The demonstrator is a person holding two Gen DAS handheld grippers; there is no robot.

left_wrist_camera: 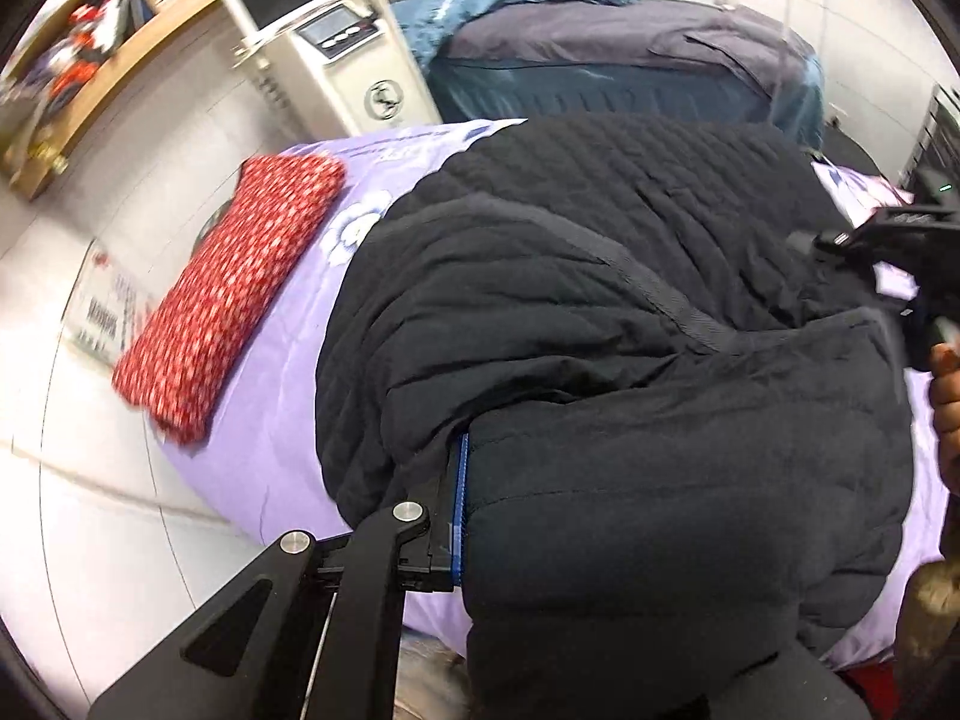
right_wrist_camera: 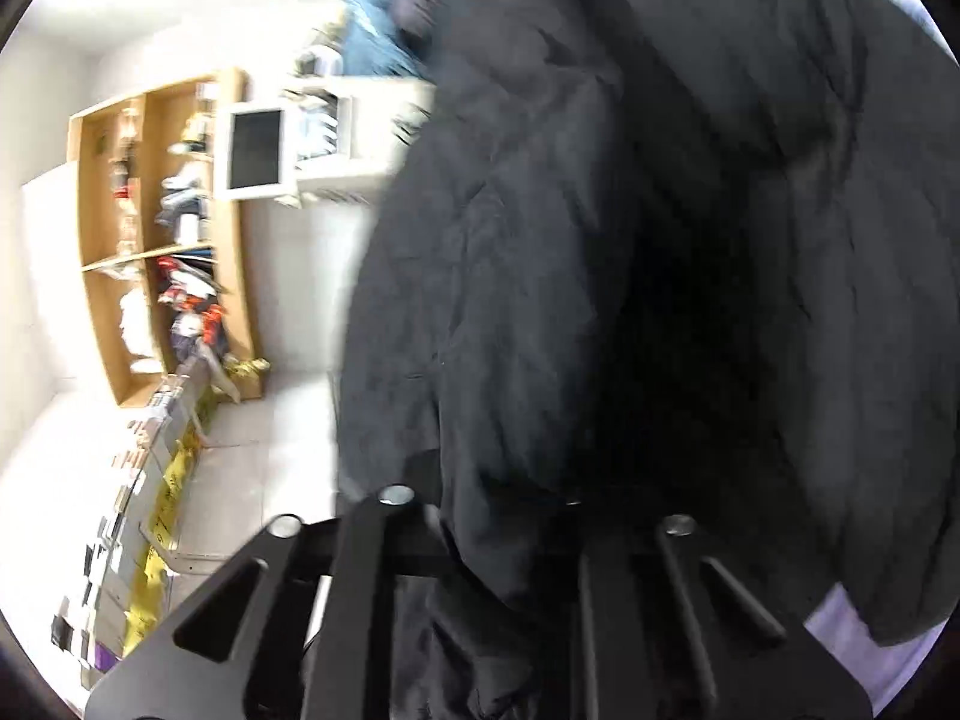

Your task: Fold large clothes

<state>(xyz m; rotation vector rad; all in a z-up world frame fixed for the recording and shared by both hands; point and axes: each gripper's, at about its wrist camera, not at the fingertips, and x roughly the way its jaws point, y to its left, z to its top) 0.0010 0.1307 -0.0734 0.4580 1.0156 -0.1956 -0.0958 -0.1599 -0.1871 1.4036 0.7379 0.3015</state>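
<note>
Two grippers are engaged with one garment: a black quilted jacket (left_wrist_camera: 600, 312) spread on a bed covered by a purple sheet (left_wrist_camera: 270, 396). In the left wrist view the jacket fills the middle and right of the bed, and its long axis is judged to run from near right to far left. A folded layer lies doubled over the near part.

The left gripper (left_wrist_camera: 462, 516) is seen at the near left edge of that folded layer. Its fingers (left_wrist_camera: 459, 498) are fully closed, and a hem of the jacket is clamped between them; the blue pad edge shows against the cloth. The fabric lies to the right of and beyond these fingers.

The right gripper (left_wrist_camera: 888, 252) is seen at the right edge of the jacket, held by a hand (left_wrist_camera: 948, 396). In the right wrist view its tips are buried under black cloth, so the grip cannot be read directly; the fingers are judged to be closed, and jacket fabric is judged to be pinched.

A red patterned garment (left_wrist_camera: 234, 288) lies folded at the left, apart from the jacket.

The coming move is judged to depend on the near edge being carried across toward the far side. The left gripper is the nearer to that edge.
</note>
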